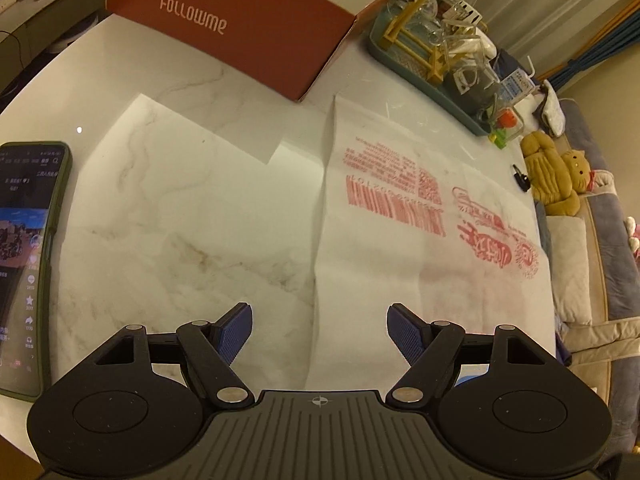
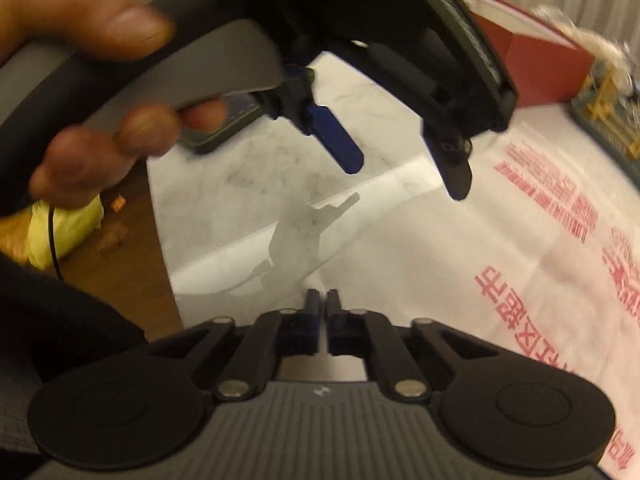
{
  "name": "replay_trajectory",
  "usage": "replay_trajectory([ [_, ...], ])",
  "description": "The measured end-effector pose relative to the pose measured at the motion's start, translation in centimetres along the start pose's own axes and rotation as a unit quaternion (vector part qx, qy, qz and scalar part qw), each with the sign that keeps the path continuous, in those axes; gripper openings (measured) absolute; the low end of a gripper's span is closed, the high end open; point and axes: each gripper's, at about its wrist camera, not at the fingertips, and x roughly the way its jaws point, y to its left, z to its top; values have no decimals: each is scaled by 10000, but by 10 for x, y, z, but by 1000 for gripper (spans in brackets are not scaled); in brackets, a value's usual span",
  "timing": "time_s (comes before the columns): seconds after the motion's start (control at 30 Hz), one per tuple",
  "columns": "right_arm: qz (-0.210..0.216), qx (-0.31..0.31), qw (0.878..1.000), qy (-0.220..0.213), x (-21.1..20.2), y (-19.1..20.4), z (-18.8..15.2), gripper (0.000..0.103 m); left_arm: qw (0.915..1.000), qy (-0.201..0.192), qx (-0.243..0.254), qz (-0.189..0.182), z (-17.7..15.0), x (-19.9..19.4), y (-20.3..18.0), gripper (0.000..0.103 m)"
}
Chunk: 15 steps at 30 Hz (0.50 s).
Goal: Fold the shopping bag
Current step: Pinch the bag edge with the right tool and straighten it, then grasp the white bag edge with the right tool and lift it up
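Note:
A white, thin plastic shopping bag point(image 1: 400, 208) with red print lies flat on the marble table point(image 1: 180, 256); a see-through part of it spreads to the left. My left gripper point(image 1: 319, 312) hovers open over the bag's near crease, blue pads wide apart and nothing between them. In the right wrist view the bag point(image 2: 500, 260) fills the right side, with a white strip of it point(image 2: 248, 256) running toward the table's left edge. My right gripper point(image 2: 323, 296) is shut just above that strip; I see nothing held between its fingers. The left gripper point(image 2: 404, 178) hangs above, held by a person's hand point(image 2: 100, 80).
A red box marked FOLLOWME point(image 1: 224, 28) stands at the back. A phone with a lit screen point(image 1: 28, 260) lies at the left. A teal tray of glassware point(image 1: 432, 64) sits at the back right, with a plush toy point(image 1: 556, 176) beside the table. A yellow bag point(image 2: 64, 228) lies on the floor.

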Motion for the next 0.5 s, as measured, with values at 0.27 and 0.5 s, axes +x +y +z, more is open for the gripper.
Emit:
replay_trajectory([
  [0.27, 273, 886, 9954, -228, 6, -14, 34, 5, 9992, -289, 286, -5, 19, -22, -11, 75],
  [0.5, 76, 1744, 9809, -861, -58, -37, -11, 69, 9947, -83, 980, 305, 1, 4, -31, 75],
])
